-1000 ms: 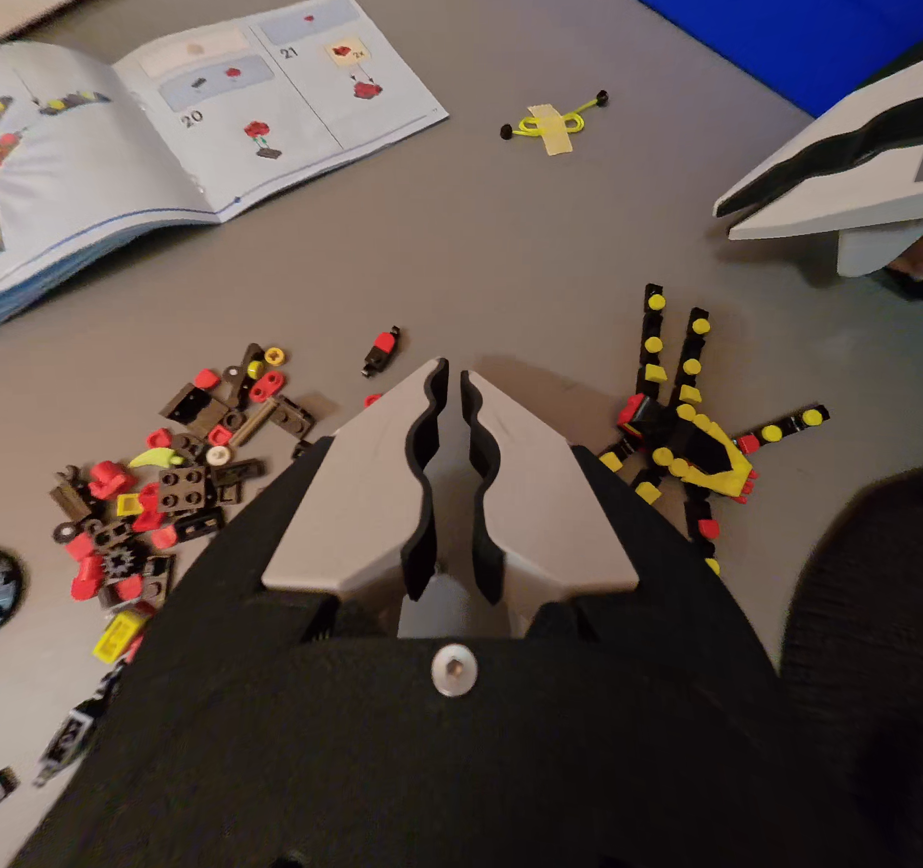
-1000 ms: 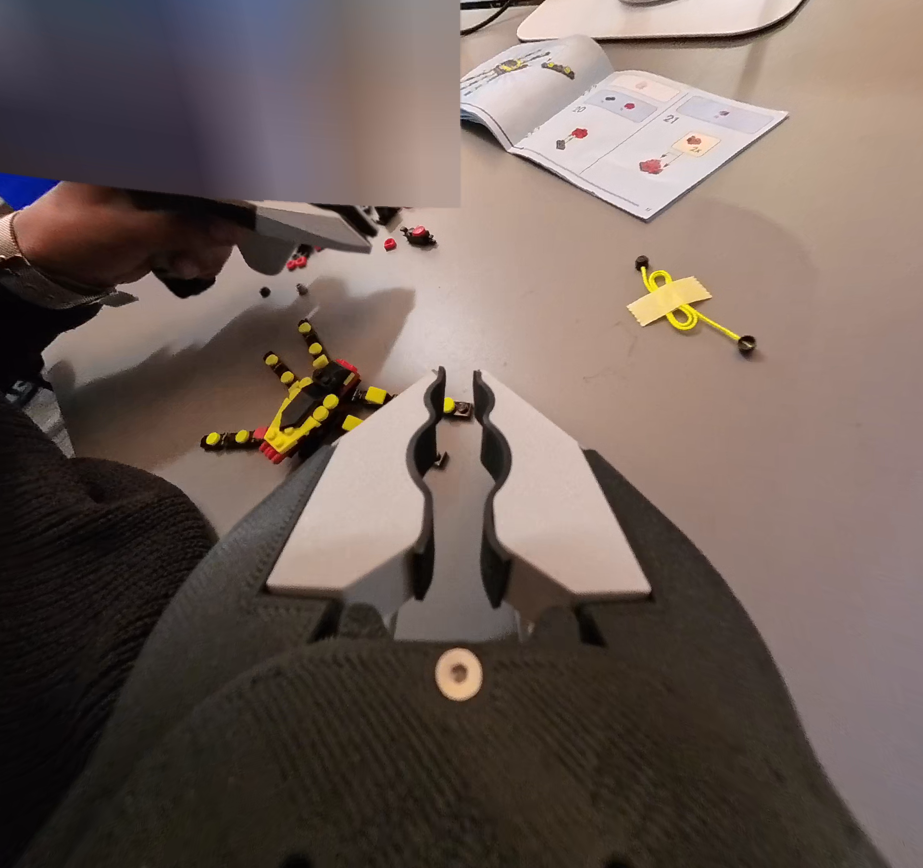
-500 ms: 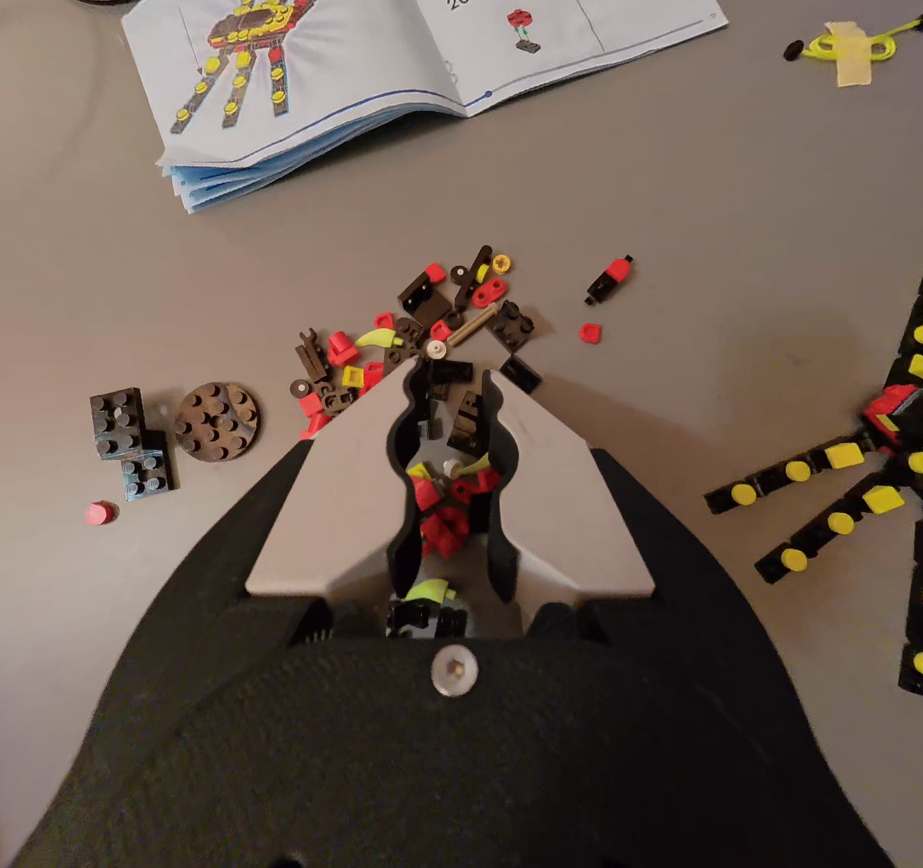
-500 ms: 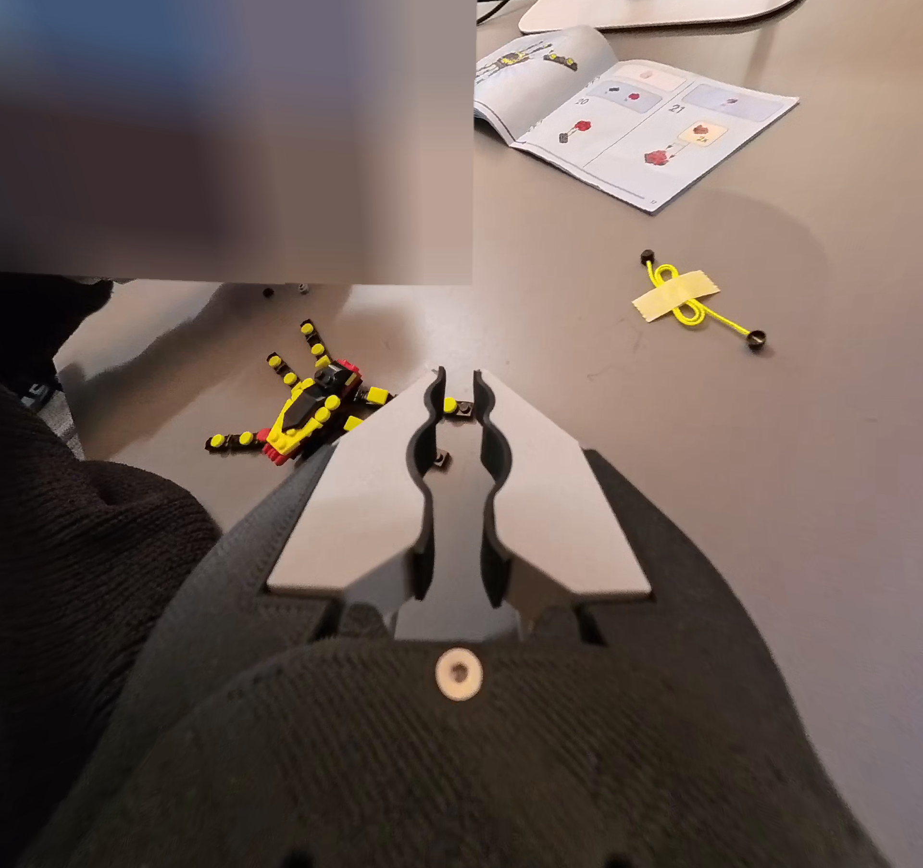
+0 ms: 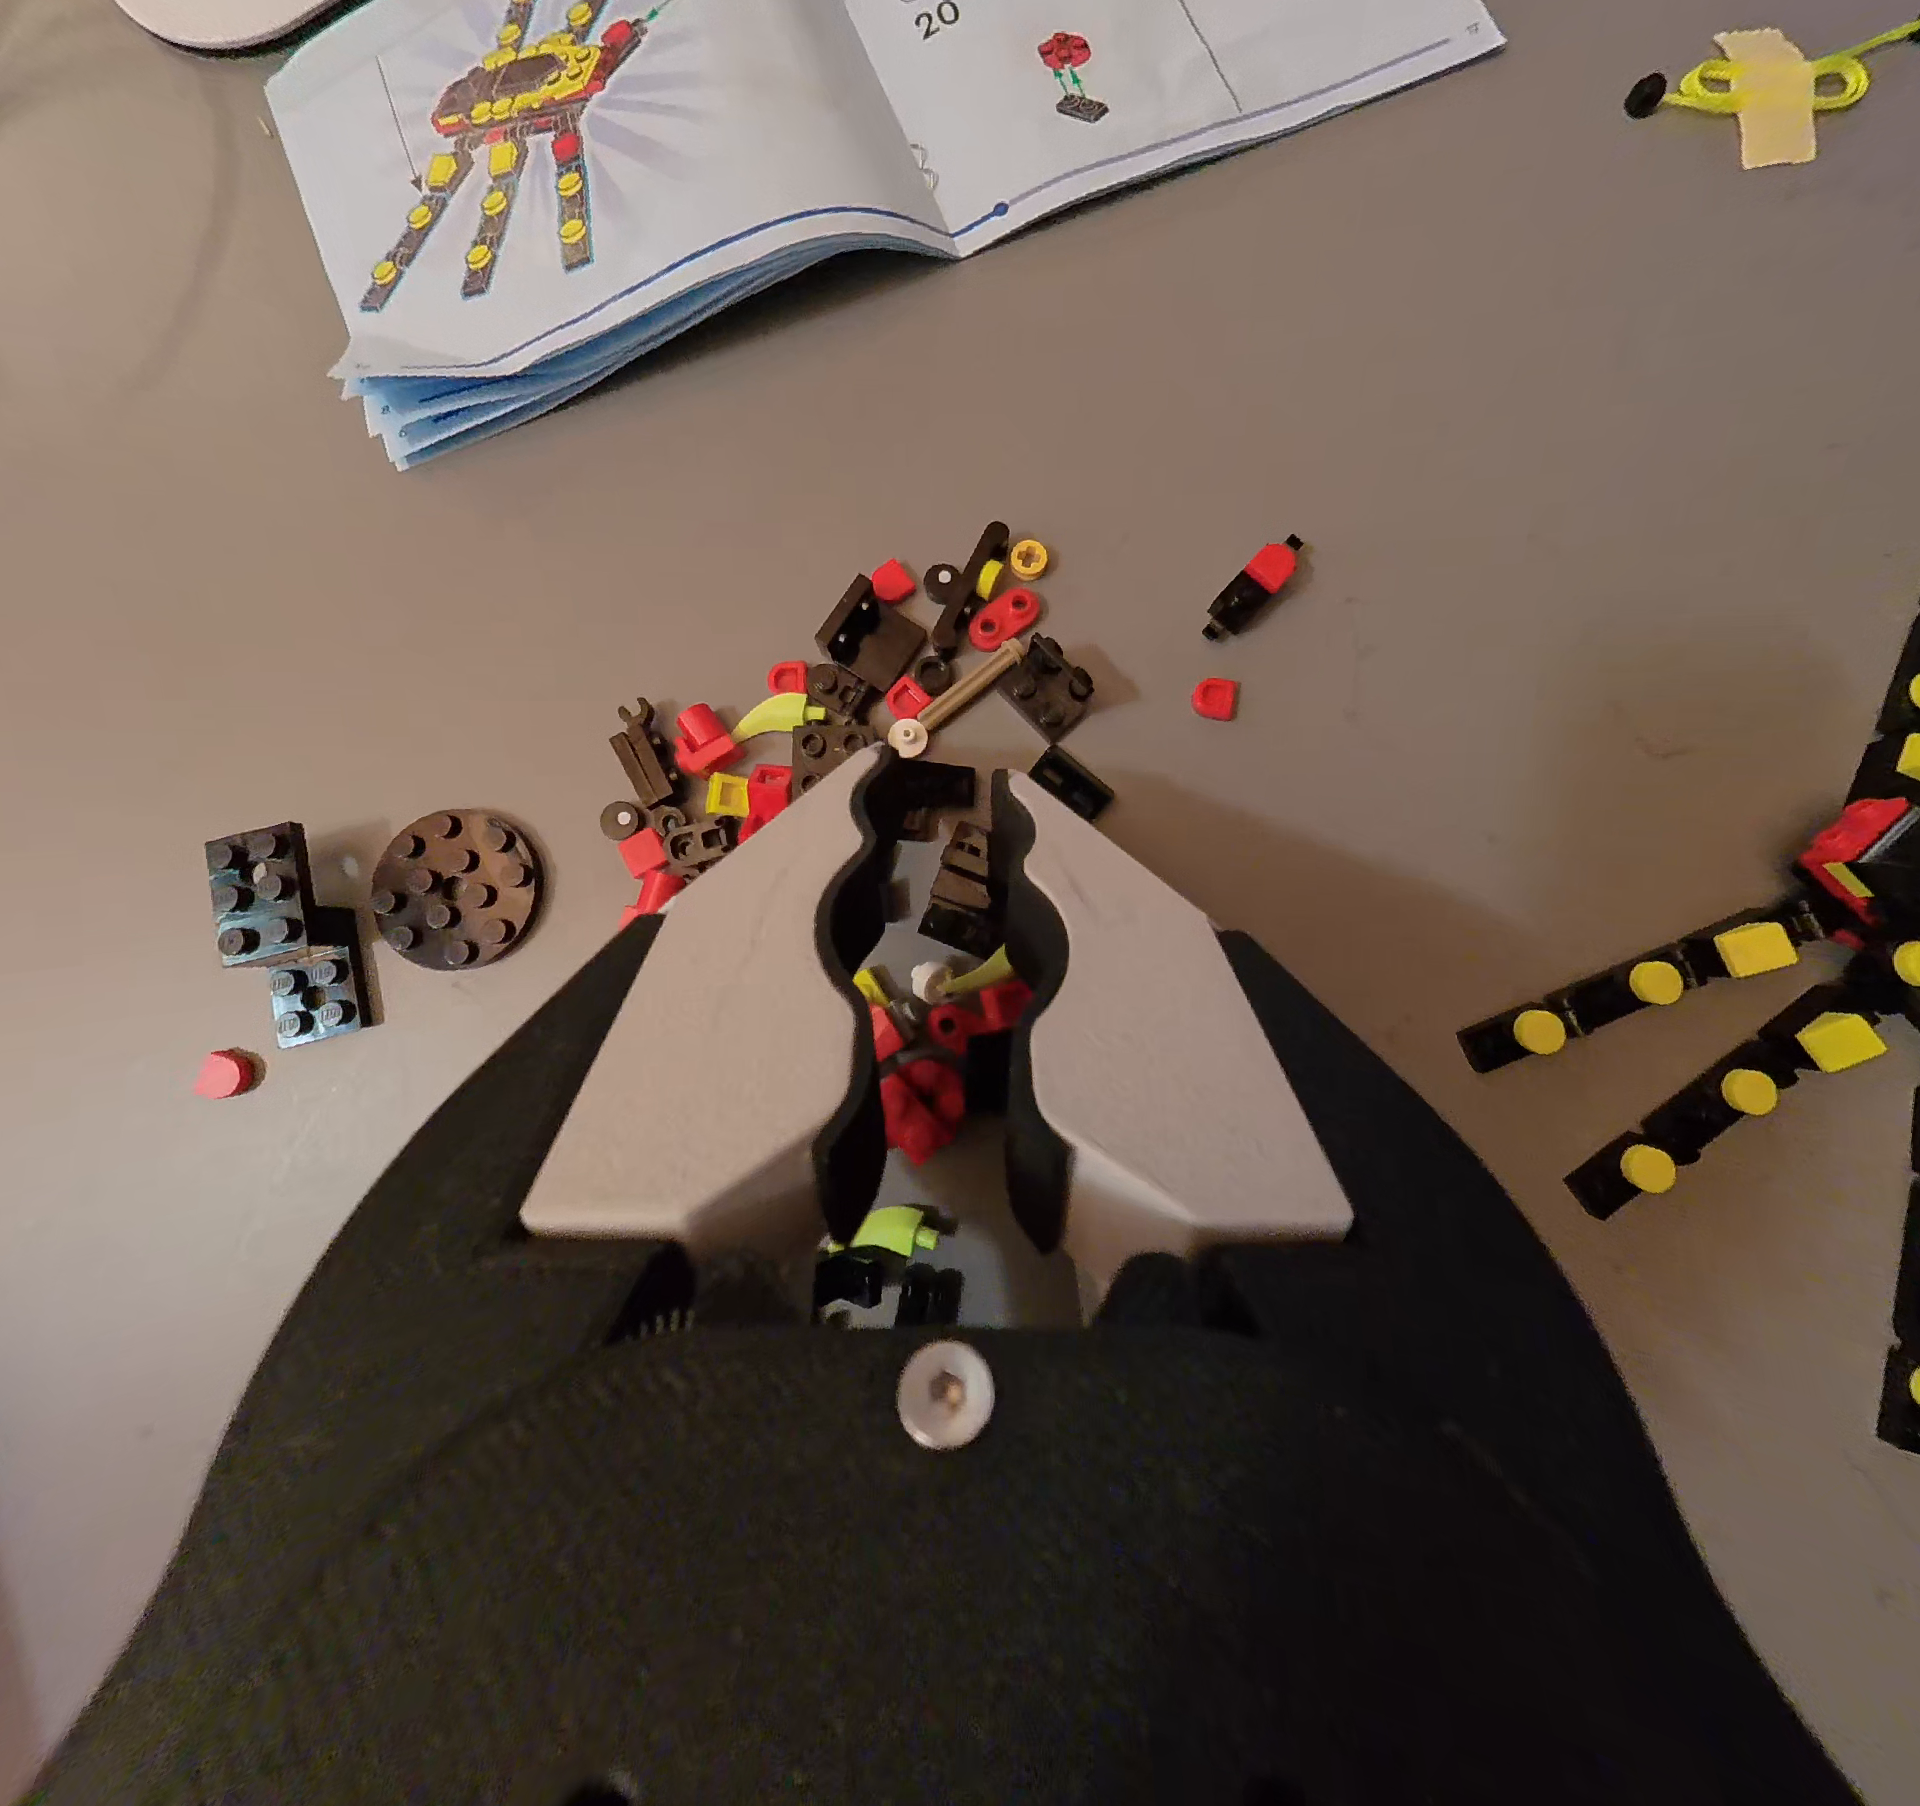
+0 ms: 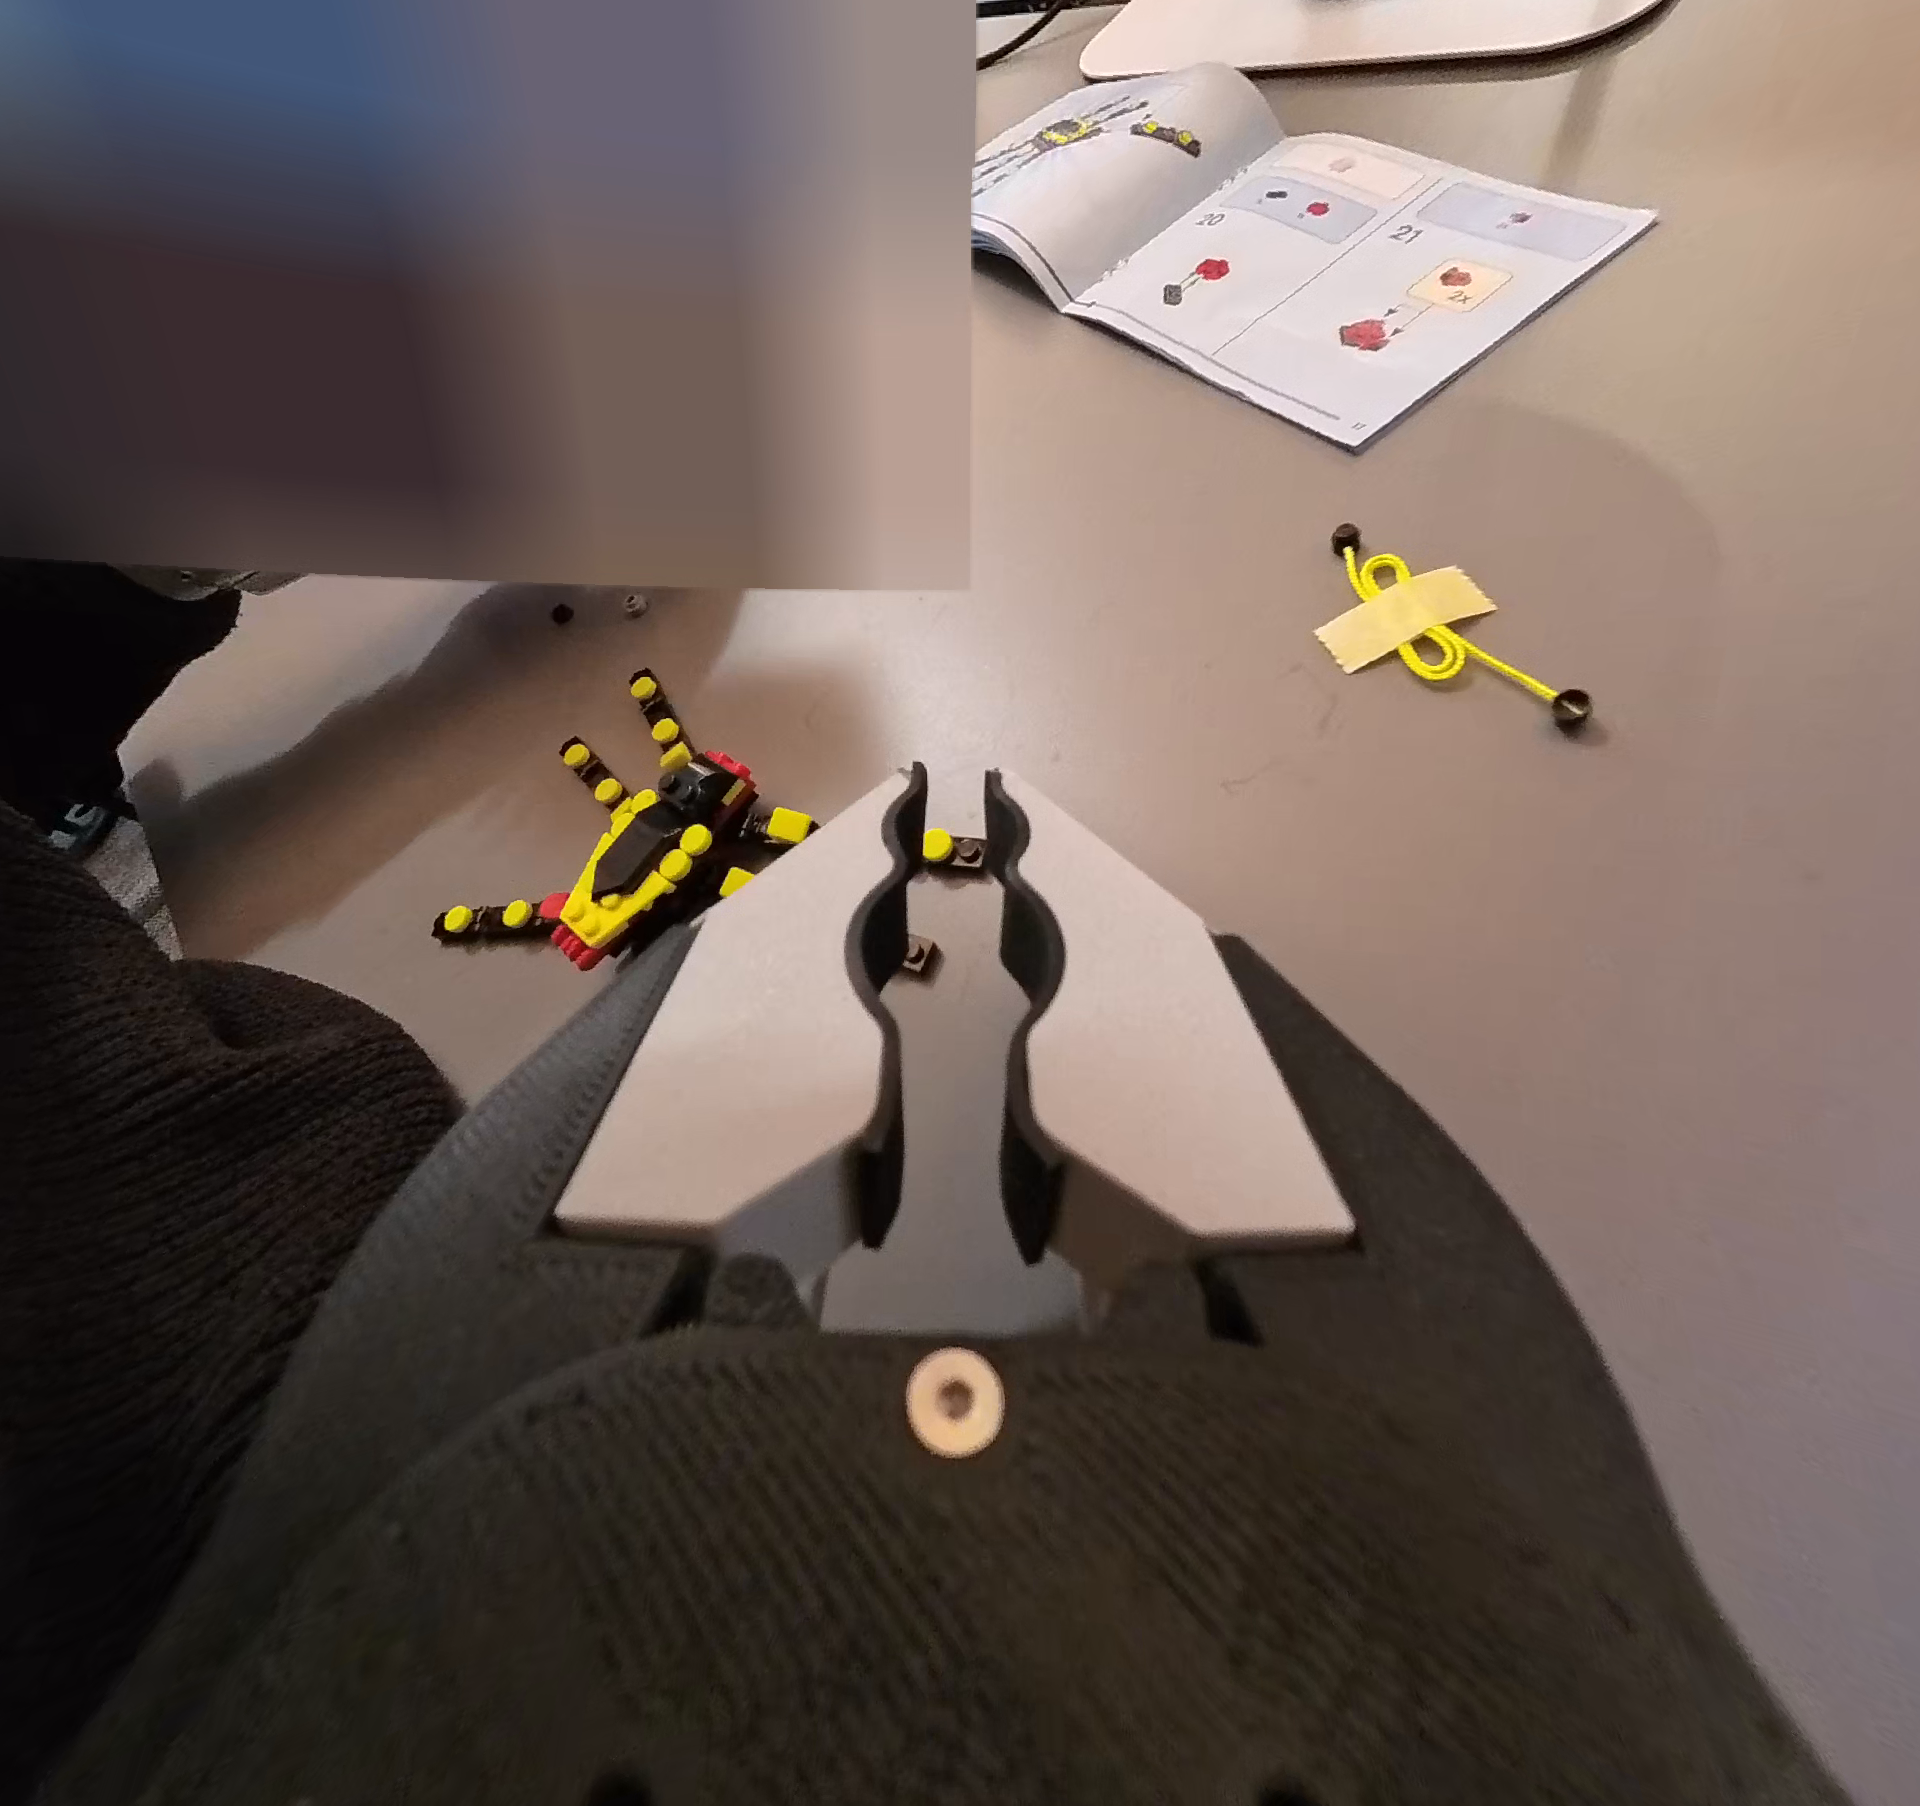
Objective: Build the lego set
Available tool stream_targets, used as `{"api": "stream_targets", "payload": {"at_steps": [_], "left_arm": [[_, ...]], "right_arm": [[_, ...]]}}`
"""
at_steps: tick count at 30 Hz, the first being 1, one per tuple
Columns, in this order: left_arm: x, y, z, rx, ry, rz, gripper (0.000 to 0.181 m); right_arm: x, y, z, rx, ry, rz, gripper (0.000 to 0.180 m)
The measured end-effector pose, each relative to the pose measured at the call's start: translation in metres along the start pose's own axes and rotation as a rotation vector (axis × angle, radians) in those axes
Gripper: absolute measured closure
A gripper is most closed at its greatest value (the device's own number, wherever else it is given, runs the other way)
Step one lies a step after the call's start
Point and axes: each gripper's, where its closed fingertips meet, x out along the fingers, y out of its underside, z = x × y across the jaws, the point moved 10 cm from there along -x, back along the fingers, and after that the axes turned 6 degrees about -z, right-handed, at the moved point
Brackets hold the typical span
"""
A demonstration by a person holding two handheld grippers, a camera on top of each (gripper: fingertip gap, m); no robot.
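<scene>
Grey table [image 6: 1351, 977]; white stand base [image 6: 1455, 0] at far edge; black cable [image 6: 1049, 0] beside it.

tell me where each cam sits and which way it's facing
Left wrist view: on the left tool, looking steeply down at the loose brick pile; only its two open fingers show.
Right wrist view: on the right tool, looking low across the table; open fingers and a dark knit sleeve show.
Shared: instruction booklet, spider model, taped yellow string.

I find print only on the open instruction booklet [image 5: 1039, 146] [image 6: 1351, 302]: large step numbers on its right page, a small count mark in a pale box, a tiny page number. I do not copy them.
</scene>
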Motion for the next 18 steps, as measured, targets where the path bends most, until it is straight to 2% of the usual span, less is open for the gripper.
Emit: {"api": "stream_targets", "payload": {"at_steps": [5,11,18], "left_arm": [[0.0041,0.0041,0.0009,0.000,-0.010,0.028,0.164],[0.0025,0.0026,0.0012,0.005,-0.020,0.010,0.174],[0.0034,0.0001,-0.0046,0.019,0.010,-0.016,0.169]], "right_arm": [[0.0003,0.0001,-0.0001,0.001,-0.001,0.001,0.170],[0.0002,0.0002,-0.0003,0.002,-0.001,0.001,0.170],[0.0003,0.0001,-0.0001,0.000,-0.001,0.001,0.170]]}}
